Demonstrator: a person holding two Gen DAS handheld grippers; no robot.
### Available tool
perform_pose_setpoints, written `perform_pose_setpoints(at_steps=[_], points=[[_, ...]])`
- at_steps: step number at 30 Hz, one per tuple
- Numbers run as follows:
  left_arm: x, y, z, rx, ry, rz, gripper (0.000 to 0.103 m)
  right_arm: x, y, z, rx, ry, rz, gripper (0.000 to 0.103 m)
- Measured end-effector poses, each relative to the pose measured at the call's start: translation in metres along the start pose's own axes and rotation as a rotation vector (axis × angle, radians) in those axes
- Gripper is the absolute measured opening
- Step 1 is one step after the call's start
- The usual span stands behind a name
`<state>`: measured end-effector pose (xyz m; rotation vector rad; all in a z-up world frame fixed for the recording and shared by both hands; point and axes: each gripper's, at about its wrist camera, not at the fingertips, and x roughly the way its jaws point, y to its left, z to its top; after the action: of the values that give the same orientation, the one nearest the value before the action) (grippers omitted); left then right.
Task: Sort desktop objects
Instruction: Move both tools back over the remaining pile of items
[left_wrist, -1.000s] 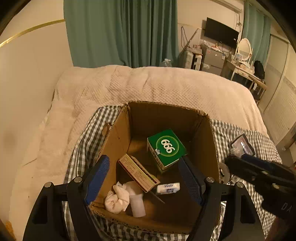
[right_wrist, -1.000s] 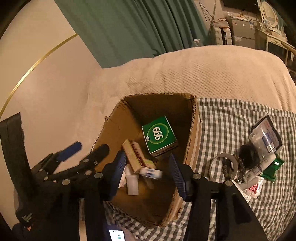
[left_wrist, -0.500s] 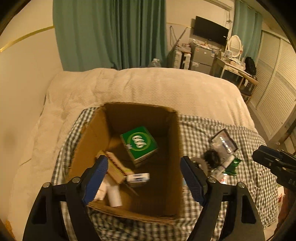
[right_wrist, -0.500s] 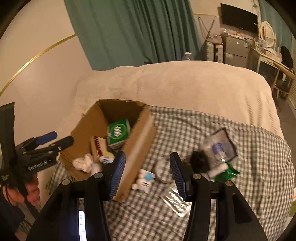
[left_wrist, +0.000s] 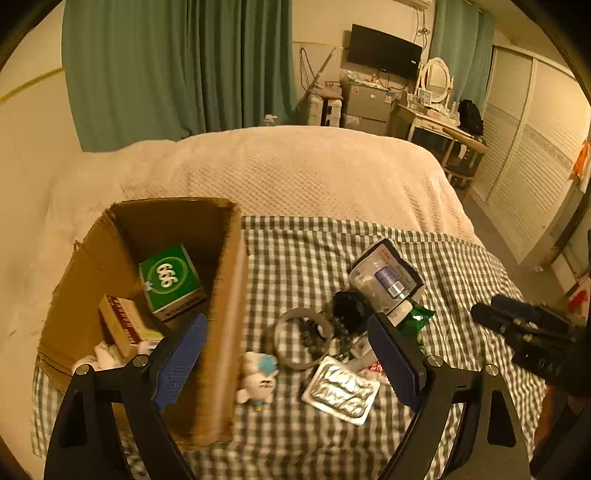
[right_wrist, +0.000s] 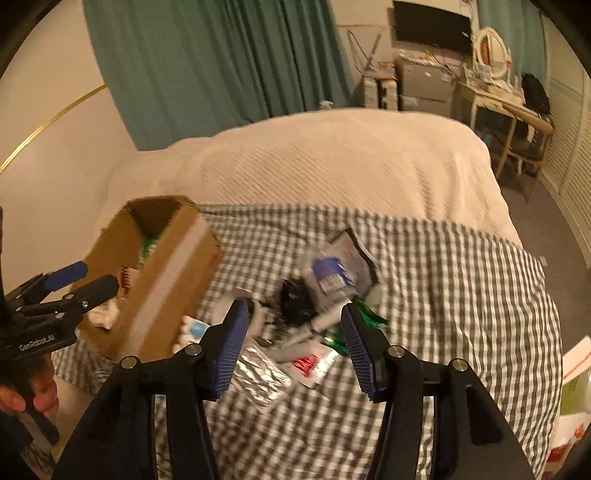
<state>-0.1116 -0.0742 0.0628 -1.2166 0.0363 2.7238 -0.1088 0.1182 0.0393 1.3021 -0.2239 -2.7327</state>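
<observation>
The box (left_wrist: 225, 295) sits on the left side of a checked cloth (left_wrist: 295, 251) that is spread over a bed (left_wrist: 295, 166). It is open at the top. Some things are in it: a green pack (left_wrist: 170, 282), a tan pack (left_wrist: 123, 325) and something white (left_wrist: 107, 354) in the near corner. So part of the sorting looks done.

A lot is left. A pile of small things lies on the cloth to the right of the box. There is a little toy (left_wrist: 258, 376) just beside the box wall. Near it lie a ring (left_wrist: 304, 339), a foil sheet (left_wrist: 341, 389), a black lump (left_wrist: 349, 306), a clear pouch (left_wrist: 384, 280) and a green wrapper (left_wrist: 415, 321). A red and white packet (right_wrist: 314, 363) lies there too. None of these are in the box yet.

The left gripper (left_wrist: 286, 363) is wide open and has just been opening more. It holds nothing. The toy, the ring and the foil sheet show in the gap, lying on the cloth under it.

The right gripper (right_wrist: 291, 350) is about half open and holds nothing too. It hangs over the pile. The view there is blurry, so the small things are hard to tell apart.

I think the next job is to pick one thing from the pile and put it in the box.
</observation>
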Motion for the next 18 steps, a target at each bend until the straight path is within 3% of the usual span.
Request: perform_pose_setpoints(at_steps=[4,10,16,18], points=[[0.021,-0.035,-0.017,-0.006,-0.034,0.068,0.096,0.018,-0.027,-0.011,0.043,0.040,-0.026,0.052],[0.074,-0.066,-0.065,0.022,0.041,0.183,0.096,0.040,-0.064,-0.031,0.100,0.086,-0.079,0.052],[0.110,-0.086,-0.101,0.046,0.143,0.156,0.096,0.064,-0.092,-0.045,0.150,0.154,-0.131,0.052],[0.111,-0.091,-0.107,0.066,0.143,0.165,0.096,0.065,-0.097,-0.047,0.170,0.162,-0.137,0.052]])
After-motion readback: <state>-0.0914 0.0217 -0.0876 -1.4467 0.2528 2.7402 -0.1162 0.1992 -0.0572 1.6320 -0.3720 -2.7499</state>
